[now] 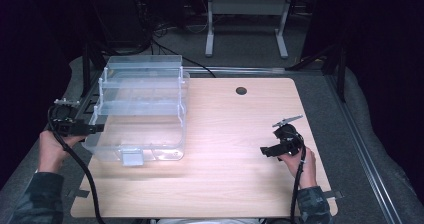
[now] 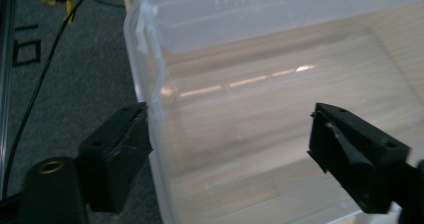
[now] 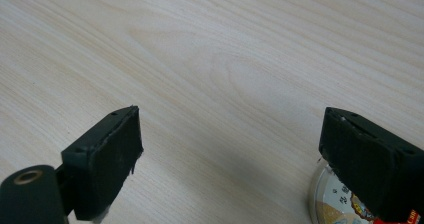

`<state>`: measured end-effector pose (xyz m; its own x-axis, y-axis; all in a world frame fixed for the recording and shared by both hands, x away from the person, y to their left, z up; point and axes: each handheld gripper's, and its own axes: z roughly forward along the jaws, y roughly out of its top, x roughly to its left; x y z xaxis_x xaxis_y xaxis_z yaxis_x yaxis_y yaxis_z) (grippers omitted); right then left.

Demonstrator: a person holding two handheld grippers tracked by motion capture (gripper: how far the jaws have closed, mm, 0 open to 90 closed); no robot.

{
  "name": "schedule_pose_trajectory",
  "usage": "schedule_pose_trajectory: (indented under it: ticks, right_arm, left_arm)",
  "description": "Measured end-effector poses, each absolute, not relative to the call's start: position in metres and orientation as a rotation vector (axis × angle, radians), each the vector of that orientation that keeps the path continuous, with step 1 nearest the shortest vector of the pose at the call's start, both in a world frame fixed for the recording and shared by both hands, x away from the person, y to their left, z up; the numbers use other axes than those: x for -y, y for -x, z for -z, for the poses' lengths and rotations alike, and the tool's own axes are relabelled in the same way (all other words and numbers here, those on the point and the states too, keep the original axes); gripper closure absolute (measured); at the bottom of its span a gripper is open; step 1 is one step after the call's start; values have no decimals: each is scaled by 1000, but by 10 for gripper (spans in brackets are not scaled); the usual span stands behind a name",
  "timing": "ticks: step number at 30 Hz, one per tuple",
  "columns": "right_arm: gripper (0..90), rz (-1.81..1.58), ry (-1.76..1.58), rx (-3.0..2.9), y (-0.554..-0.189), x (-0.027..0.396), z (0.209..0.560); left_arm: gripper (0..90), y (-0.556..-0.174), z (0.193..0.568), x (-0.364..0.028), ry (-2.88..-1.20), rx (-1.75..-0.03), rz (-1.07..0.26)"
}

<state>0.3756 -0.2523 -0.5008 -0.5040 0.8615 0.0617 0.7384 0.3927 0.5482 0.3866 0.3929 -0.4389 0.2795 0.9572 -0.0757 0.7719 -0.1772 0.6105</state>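
High view: clear plastic tiered storage box [image 1: 140, 109] at table's left edge; left gripper [image 1: 95, 128] at its left wall.

Left gripper view: jaws apart, straddling wall, nothing clamped. Advise squaring pads on rim before closing.

Right gripper view: right gripper [image 3: 227, 156] wide open, empty, over light wooden table [image 3: 225, 59].

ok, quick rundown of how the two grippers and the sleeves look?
Both are black handheld units. The left gripper and right gripper each have two blocky black jaws and a thick black cable trailing back. The right one carries a grey three-cornered plate on top. The sleeves are dark camouflage-patterned.
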Motion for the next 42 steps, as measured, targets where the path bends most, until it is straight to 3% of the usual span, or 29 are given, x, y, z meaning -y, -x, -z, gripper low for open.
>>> schedule_pose_trajectory:
  ticks: [5,9,15,42]
  right_arm:
    - [112,-780,-1419,-2419,-374,255,499]
    - [114,-776,-1422,-2403,-372,258,497]
    - [123,-789,-1440,-2380,-370,266,495]
    - [131,-814,-1471,-2316,-366,282,488]
  left_arm:
    - [465,-401,460,-412,-2002,-1648,-385]
    - [526,-406,469,-414,-2012,-1675,-366]
    - [811,-411,476,-412,-2013,-1737,-383]
    - [787,-408,476,-378,-2107,-1593,-360]
